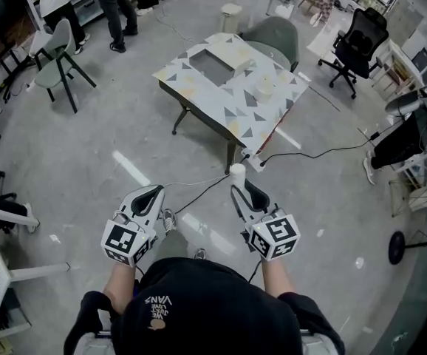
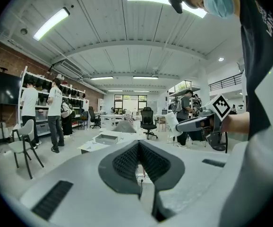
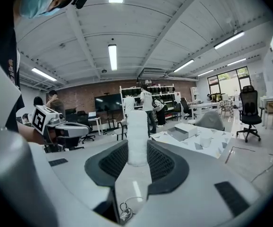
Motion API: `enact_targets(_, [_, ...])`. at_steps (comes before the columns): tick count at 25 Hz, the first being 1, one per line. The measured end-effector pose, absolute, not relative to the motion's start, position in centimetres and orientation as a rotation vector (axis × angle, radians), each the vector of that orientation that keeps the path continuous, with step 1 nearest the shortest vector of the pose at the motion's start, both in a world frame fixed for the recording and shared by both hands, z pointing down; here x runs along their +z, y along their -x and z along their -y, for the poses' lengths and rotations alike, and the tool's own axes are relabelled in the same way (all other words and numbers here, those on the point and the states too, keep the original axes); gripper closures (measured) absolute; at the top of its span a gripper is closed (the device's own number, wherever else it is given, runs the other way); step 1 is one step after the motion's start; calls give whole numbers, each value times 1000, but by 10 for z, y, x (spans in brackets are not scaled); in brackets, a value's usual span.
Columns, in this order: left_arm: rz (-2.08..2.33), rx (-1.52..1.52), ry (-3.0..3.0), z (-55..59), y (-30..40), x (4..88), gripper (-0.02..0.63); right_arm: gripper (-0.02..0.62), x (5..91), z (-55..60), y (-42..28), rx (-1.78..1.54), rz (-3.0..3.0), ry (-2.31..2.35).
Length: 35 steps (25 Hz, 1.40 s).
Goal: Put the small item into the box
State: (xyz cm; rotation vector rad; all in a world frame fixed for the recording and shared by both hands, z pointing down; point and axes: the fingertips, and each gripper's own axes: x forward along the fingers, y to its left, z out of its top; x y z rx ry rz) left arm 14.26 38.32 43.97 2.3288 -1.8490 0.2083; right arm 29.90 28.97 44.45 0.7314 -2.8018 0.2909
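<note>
A low table with a triangle-patterned top [image 1: 228, 98] is seen ahead, and an open shallow grey box [image 1: 210, 67] is set on it. Only in the head view is the grey floor [image 1: 88, 154] between shown, crossed by a black cable [image 1: 309, 154]. In its own view the right gripper [image 3: 137, 148] is clamped on an upright white cylinder [image 3: 137, 131] (well apart from the box). The left gripper [image 2: 139, 143] is seen closed, nothing between its jaws.

The box [image 1: 212, 66] sits on the table [image 1: 236, 113], a roll [image 1: 264, 89] right of it, a chair [image 1: 276, 32] behind the table.
</note>
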Motion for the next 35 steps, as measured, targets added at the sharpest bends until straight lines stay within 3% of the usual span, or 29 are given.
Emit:
enact_targets(22, [1719, 161, -2442, -242, 38, 434, 600, 474, 429, -158, -140, 264, 2724, -947])
enact_targets(35, [1699, 173, -2380, -191, 72, 459, 600, 474, 451, -96, -113, 312, 2687, -974])
